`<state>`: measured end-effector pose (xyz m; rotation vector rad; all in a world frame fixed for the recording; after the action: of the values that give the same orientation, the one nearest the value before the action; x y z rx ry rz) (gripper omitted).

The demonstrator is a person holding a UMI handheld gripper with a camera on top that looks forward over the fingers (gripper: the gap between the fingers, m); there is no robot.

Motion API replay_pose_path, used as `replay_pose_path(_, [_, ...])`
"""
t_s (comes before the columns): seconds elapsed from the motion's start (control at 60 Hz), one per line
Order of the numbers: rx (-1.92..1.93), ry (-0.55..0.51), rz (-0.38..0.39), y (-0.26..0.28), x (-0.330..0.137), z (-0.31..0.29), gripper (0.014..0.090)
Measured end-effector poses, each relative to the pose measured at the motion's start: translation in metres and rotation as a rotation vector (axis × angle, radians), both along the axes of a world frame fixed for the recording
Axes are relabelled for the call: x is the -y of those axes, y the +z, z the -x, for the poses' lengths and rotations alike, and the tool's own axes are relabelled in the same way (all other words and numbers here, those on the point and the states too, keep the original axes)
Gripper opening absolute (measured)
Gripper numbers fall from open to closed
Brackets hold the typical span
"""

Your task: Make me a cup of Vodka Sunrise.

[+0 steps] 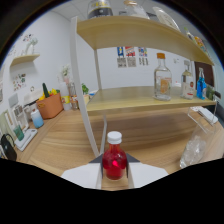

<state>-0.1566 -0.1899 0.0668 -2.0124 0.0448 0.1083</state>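
Slippage looked the main hazard: the gripper [114,172] pinched the small red bottle [114,161] low on its rounded belly, both white fingers [82,176] pressed against its sides, and smooth curved glass could twist or drop if the hold were loosened or swung quickly. The bottle sat upright between the fingers, white cap [114,136] still on, filled nearly to the neck with red liquid, probably grenadine. Ahead, a shelf post [84,95] stood close enough to clip on a careless sweep. On the wooden shelf [145,102] beyond stood a clear bottle [162,77] with an orange stopper, apparently holding clear liquid, and a blue bottle [201,85] further along. A clear glass [194,150] sat near on the table, contents hard to tell.
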Motion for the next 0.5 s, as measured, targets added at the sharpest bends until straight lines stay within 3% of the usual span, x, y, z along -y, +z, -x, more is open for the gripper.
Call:
replay_pose_path(0.283, [0.027,-0.001,0.125,-0.045,0.003,0.006,0.0345])
replay_pose_path(0.5, [0.042,0.024,0.135,-0.049,0.006,0.009,0.0352])
